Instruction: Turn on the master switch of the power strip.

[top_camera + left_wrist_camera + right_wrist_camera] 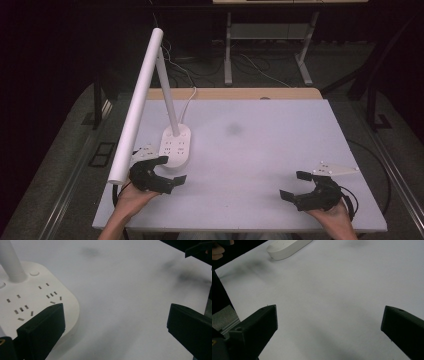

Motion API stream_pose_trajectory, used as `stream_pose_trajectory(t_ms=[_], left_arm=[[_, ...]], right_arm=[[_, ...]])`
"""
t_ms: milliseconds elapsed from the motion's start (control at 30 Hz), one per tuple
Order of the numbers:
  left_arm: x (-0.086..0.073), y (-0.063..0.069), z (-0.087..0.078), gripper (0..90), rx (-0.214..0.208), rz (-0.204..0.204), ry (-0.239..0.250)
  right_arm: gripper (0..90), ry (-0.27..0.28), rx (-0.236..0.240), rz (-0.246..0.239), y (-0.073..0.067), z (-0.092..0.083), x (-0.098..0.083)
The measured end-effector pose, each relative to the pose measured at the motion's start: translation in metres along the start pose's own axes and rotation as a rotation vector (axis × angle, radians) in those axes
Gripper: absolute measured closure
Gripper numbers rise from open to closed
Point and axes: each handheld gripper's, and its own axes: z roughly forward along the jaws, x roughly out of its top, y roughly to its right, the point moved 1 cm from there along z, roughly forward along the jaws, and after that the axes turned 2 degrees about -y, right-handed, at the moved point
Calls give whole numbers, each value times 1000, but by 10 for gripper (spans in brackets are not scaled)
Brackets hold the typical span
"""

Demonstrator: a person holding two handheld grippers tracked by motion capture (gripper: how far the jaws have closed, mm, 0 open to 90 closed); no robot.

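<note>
A white desk lamp stands on the table's left side; its base (176, 145) is an oval block with power sockets, and a long white tube head (137, 102) slants over it. My left gripper (170, 169) hovers open just in front of the base, one jaw beside its near edge. The left gripper view has the socket base (30, 298) at left and nothing between the jaws. My right gripper (295, 185) is open near the front right of the table, over bare surface. The right gripper view catches the lamp base (287, 247) far off.
The white table top (260, 145) has a faint dark smudge (234, 129) near its middle. A white cable (190, 102) runs from the lamp base off the back edge. Another desk's legs (228, 50) stand behind, on dark floor.
</note>
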Motion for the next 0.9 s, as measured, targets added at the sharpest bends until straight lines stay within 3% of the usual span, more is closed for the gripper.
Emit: stream_pose_trajectory(t_ms=[400, 900], left_arm=[[9, -15, -7, 23, 28, -15, -17], [22, -29, -18, 26, 56, -1, -46]], right_arm=[[2, 1, -6, 2, 1, 1, 0], [2, 0, -6, 0, 1, 1, -1]])
